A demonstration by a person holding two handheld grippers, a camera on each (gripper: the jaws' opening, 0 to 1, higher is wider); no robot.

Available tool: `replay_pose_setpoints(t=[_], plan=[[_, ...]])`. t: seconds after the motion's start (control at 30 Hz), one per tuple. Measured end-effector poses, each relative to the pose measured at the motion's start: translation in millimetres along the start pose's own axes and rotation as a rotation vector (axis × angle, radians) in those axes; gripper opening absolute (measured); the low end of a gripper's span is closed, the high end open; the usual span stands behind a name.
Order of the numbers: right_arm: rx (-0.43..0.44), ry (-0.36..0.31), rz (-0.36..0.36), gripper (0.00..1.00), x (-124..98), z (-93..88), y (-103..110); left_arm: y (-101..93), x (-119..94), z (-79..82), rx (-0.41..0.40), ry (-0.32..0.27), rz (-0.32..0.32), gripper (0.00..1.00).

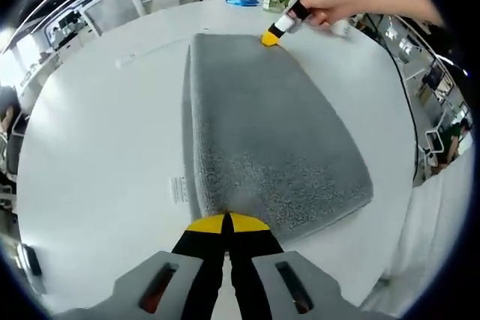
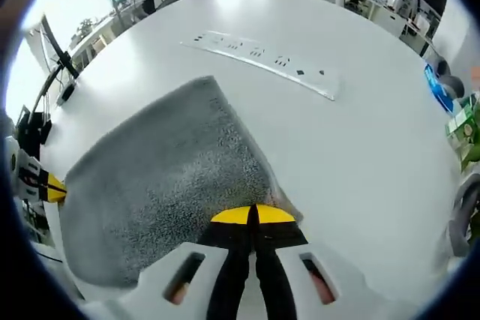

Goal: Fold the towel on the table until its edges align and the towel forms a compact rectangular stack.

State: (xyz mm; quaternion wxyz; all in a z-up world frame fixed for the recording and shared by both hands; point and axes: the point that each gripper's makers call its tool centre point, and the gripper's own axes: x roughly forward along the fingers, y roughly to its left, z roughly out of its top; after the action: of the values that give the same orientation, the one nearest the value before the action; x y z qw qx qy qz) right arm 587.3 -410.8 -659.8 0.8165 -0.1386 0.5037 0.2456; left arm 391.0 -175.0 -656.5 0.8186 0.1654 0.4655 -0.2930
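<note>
Towel [image 1: 274,140], grey, folded flat on the white table [image 1: 97,162], left gripper [image 1: 226,222] clamped on one towel corner, right gripper [image 2: 253,216] clamped on another corner, white power strip [image 2: 259,56] beyond the towel, desks around the table

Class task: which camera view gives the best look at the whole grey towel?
The left gripper view: the towel lies there almost whole, with its far edge and side edges clear. In the right gripper view the towel runs under the right gripper, hiding its near edge.
</note>
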Motion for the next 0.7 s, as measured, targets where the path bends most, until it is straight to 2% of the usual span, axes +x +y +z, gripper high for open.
replay_pose_setpoints(t=[0.7], plan=[[-0.076, -0.009, 0.0, 0.0, 12.6, 33.0, 2.5, -32.8, 4.9, 7.4, 0.022, -0.026, -0.02, 0.01]])
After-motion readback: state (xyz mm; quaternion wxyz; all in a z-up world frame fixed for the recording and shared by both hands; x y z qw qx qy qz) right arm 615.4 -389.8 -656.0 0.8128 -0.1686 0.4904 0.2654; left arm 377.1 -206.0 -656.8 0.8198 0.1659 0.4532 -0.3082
